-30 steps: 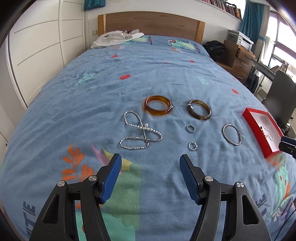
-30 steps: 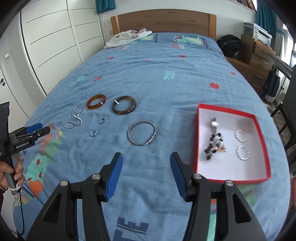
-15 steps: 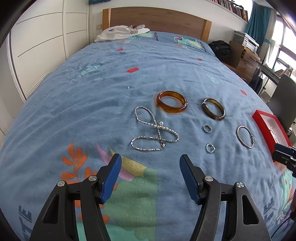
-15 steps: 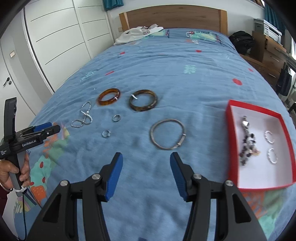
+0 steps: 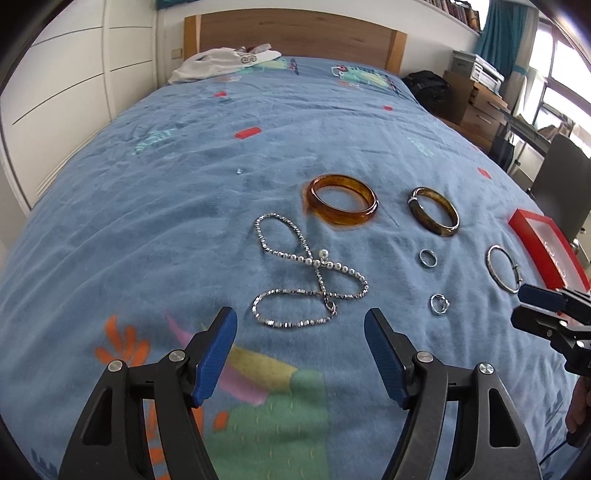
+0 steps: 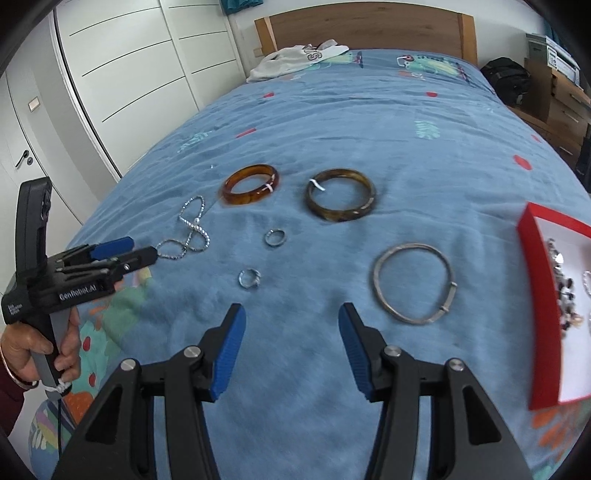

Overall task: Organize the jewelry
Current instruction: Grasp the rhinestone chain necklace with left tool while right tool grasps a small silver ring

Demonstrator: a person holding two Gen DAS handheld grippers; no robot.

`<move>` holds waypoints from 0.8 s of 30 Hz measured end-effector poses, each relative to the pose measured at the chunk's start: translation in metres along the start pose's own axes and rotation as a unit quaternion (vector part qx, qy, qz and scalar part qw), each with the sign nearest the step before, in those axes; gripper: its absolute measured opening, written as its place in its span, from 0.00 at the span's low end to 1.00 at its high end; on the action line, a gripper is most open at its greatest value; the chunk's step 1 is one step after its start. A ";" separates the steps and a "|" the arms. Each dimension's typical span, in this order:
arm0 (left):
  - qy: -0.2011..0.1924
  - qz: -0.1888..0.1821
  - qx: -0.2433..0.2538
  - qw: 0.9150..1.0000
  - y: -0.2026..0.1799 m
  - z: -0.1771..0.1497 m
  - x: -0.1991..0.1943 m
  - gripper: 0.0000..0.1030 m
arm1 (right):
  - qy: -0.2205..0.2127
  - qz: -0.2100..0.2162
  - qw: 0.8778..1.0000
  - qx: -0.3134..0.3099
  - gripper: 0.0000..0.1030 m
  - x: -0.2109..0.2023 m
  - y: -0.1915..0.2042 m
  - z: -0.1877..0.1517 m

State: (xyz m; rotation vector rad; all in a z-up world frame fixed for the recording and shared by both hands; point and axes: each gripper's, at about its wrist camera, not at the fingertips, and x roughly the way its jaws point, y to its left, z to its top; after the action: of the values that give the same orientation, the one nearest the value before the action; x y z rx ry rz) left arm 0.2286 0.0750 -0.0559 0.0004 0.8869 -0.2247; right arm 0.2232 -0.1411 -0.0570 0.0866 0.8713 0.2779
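Observation:
On the blue bedspread lie a silver and pearl necklace (image 5: 308,275), an amber bangle (image 5: 342,199), a dark brown bangle (image 5: 434,210), two small silver rings (image 5: 428,257) (image 5: 439,303) and a thin silver bangle (image 5: 502,268). A red box (image 6: 543,295) at the right holds a beaded piece and small rings. My left gripper (image 5: 300,332) is open and empty, just short of the necklace. My right gripper (image 6: 291,328) is open and empty, with the nearer ring (image 6: 249,277) ahead on its left and the silver bangle (image 6: 413,282) ahead on its right.
A white garment (image 5: 221,62) lies by the wooden headboard (image 5: 295,33). White wardrobe doors (image 6: 122,74) stand left of the bed. A black bag (image 6: 506,74), drawers and a chair (image 5: 565,173) stand to the right.
Both grippers have moved forward and to the left over the bed. The necklace now sits right before my left gripper. The red box has slid to the right edge of the right wrist view.

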 end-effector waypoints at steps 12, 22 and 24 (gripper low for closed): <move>0.007 -0.034 0.025 0.999 -0.004 0.011 0.036 0.68 | 0.000 0.019 1.000 -0.017 0.41 0.050 0.011 0.032; 0.012 -0.030 0.058 0.998 -0.009 0.004 0.053 0.45 | 0.014 0.030 0.999 -0.015 0.41 0.086 0.010 0.042; 0.010 -0.030 0.062 0.998 -0.009 0.003 0.052 0.29 | 0.014 0.031 0.999 -0.015 0.40 0.090 0.009 0.042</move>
State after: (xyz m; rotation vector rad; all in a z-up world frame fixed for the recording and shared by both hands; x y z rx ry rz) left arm 0.2612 0.0553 -0.0932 0.0913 0.8922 -0.3364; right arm 0.3081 -0.1056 -0.0955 0.0816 0.8934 0.3501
